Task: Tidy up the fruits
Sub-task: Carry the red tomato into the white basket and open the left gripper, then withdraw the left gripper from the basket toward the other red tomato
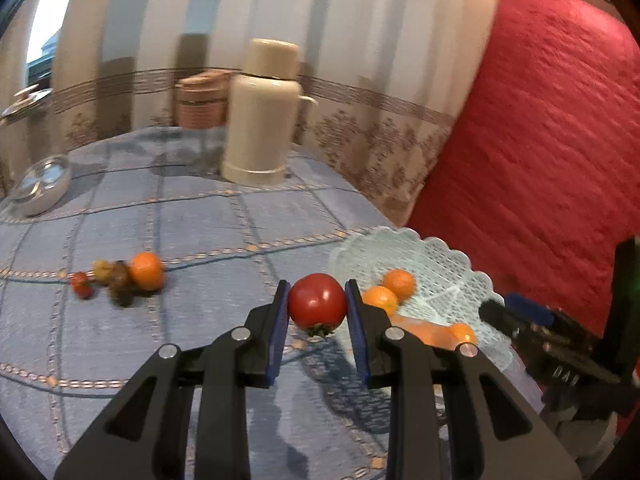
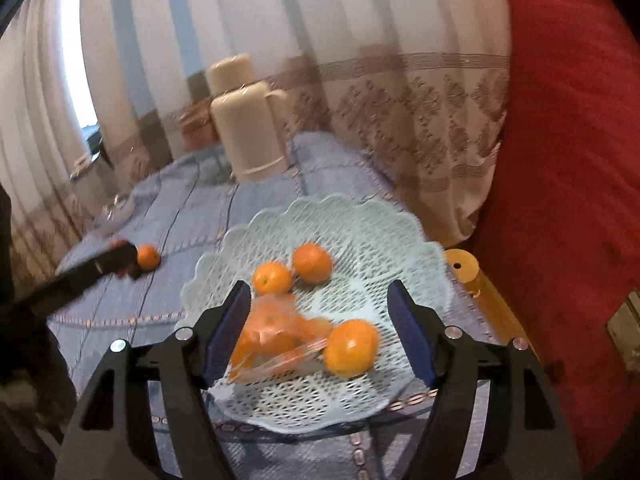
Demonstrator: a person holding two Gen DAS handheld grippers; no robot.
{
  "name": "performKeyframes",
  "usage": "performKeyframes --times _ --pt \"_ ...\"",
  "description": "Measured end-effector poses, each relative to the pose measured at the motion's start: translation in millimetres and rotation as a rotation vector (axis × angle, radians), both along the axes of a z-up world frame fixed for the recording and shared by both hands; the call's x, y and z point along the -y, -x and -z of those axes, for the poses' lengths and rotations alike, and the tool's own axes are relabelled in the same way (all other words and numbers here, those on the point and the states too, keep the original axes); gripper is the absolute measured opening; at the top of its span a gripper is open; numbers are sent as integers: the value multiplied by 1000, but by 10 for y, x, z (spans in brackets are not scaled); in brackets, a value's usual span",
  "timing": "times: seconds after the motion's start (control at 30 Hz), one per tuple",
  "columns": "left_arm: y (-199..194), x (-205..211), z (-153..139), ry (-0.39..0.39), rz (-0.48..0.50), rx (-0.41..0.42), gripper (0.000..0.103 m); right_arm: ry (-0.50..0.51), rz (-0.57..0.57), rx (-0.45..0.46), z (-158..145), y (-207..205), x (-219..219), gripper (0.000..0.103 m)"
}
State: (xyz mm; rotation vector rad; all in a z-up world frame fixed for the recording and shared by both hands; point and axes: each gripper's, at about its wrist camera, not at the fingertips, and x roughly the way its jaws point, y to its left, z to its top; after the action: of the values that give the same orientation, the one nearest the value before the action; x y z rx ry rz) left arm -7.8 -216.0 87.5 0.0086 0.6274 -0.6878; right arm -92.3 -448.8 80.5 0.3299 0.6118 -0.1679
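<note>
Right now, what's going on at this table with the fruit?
A person is sorting fruit with two handheld grippers. The left gripper is shut on a red round tomato, held above the blue checked tablecloth, beside the pale blue lattice plastic basket. The right gripper hangs open over that basket, gripping nothing; several orange tangerines lie inside, along with a clear plastic wrapper. One more tangerine and a few small fruits remain on the cloth.

Left gripper (image 1: 317,312), right gripper (image 2: 320,330), black linkages, blue-padded jaws, silver pivot screws
</note>
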Motion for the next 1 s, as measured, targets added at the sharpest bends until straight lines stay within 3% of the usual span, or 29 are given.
performKeyframes --times 0.27,0.33,0.37,1.0 --pt "71 439 103 -24 103 -4 30 -35 43 34 -89 104 185 72" --pt "58 462 123 -19 115 -14 57 -34 44 40 -106 115 189 72" --pt "49 436 124 -3 109 -16 65 -34 48 42 -111 117 191 72" --pt "-329 -328 45 62 -75 -49 68 -36 40 54 -117 115 30 73"
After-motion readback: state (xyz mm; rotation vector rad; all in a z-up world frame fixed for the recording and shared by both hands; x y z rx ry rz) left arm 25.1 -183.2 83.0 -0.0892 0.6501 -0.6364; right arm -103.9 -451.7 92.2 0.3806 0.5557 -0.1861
